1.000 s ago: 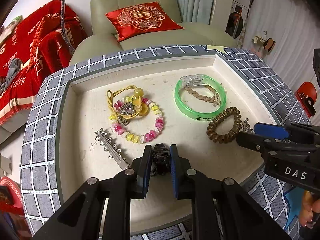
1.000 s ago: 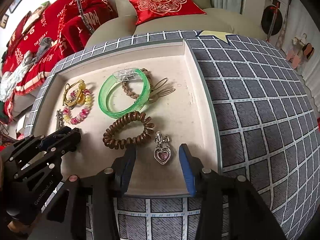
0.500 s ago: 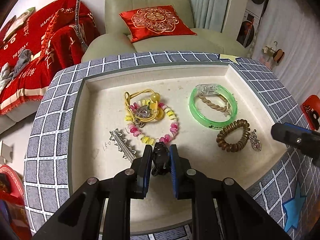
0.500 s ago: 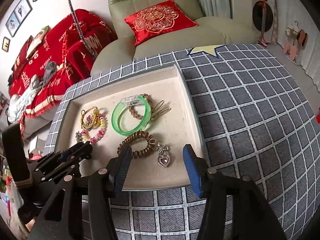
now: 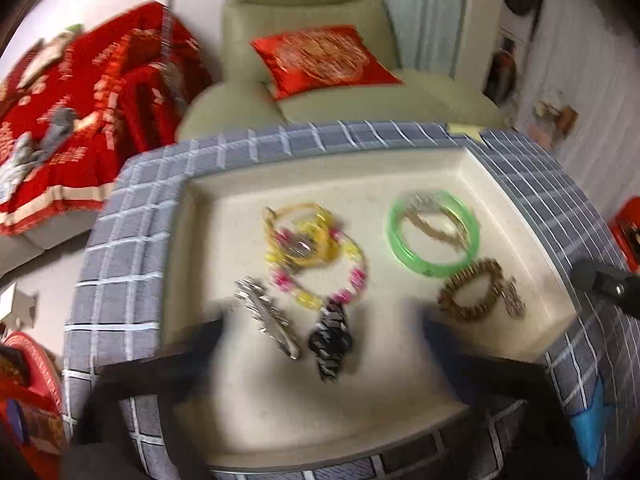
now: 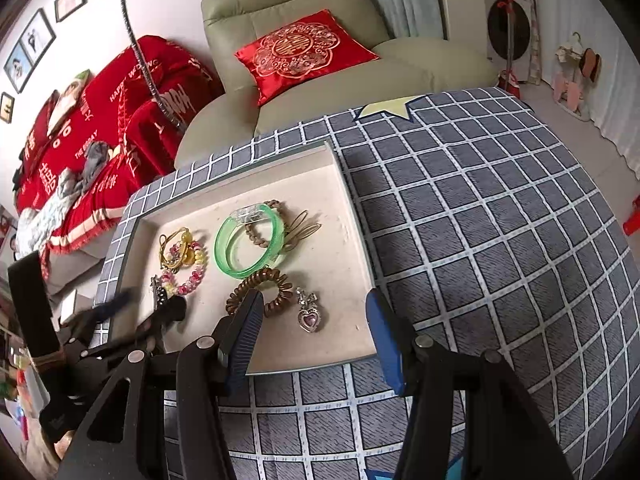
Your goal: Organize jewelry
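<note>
A cream tray (image 5: 520, 216) (image 6: 352, 216) on a grey checked table holds the jewelry. A black-and-white hair piece (image 5: 330, 344) lies loose near the tray's front, beside a silver spiked clip (image 5: 268, 318). Behind are a pink-yellow bead bracelet (image 5: 316, 268) (image 6: 186, 272), a green bangle (image 5: 434, 234) (image 6: 250, 242), a brown coil hair tie (image 5: 470, 290) (image 6: 258, 290) and a heart pendant (image 6: 309, 316). My left gripper (image 5: 320, 332) is blurred, open wide and empty around the hair piece. My right gripper (image 6: 314, 328) is open and empty over the tray's front right.
The grey checked tablecloth (image 6: 480, 240) spreads to the right of the tray. A green armchair (image 6: 320, 60) with a red cushion (image 6: 304, 52) stands behind the table. A red blanket (image 6: 100, 128) covers a sofa at the left.
My left gripper has opened and let go of the black-and-white hair piece, which now lies in the tray. Both grippers have drawn back from the tray.
</note>
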Available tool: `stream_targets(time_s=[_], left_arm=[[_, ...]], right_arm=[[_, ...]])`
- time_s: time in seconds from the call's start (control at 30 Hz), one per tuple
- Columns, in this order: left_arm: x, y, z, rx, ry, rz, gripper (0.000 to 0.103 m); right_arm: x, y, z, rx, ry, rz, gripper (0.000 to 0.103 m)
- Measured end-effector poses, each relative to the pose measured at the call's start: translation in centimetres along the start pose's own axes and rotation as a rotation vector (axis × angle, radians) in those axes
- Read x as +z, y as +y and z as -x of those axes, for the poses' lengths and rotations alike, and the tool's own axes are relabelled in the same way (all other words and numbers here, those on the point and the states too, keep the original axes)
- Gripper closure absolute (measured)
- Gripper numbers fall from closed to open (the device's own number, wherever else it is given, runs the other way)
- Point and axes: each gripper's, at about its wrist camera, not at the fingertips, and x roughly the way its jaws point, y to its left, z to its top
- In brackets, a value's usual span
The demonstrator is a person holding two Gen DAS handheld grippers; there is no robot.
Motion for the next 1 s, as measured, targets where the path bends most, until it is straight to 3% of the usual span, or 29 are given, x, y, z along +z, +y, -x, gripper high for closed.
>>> stream_targets(time_s=[0.17, 0.33, 0.43, 0.63, 0.67, 1.0], left_arm=[[0.4, 0.0, 0.7, -0.015, -0.017, -0.019, 0.000], [0.2, 0.4, 0.5, -0.003, 0.019, -0.022, 0.000], [-0.1, 0.6, 0.5, 0.008, 0.029, -0.016, 0.000], [-0.6, 0.7, 0.7, 0.032, 0.052, -0.032, 0.000], [-0.7, 0.6, 0.7, 0.036, 0.059, -0.039, 0.000], [-1.0, 1.5, 1.9, 0.023, 0.040, 0.005, 0.000]], right_arm=[[-0.2, -0.1, 0.0, -0.005, 0.006, 0.000, 0.046], [-0.6, 0.8, -0.7, -0.001, 0.032, 0.028, 0.045], [-0.8, 1.4, -0.8, 0.011, 0.037, 0.052, 0.021], [-1.1, 2.2, -1.2, 0.022, 0.049, 0.065, 0.020], [-1.1, 2.2, -1.3, 0.018, 0.053, 0.070, 0.013], [-1.6, 3.2, -1.3, -0.035, 0.036, 0.127, 0.011]])
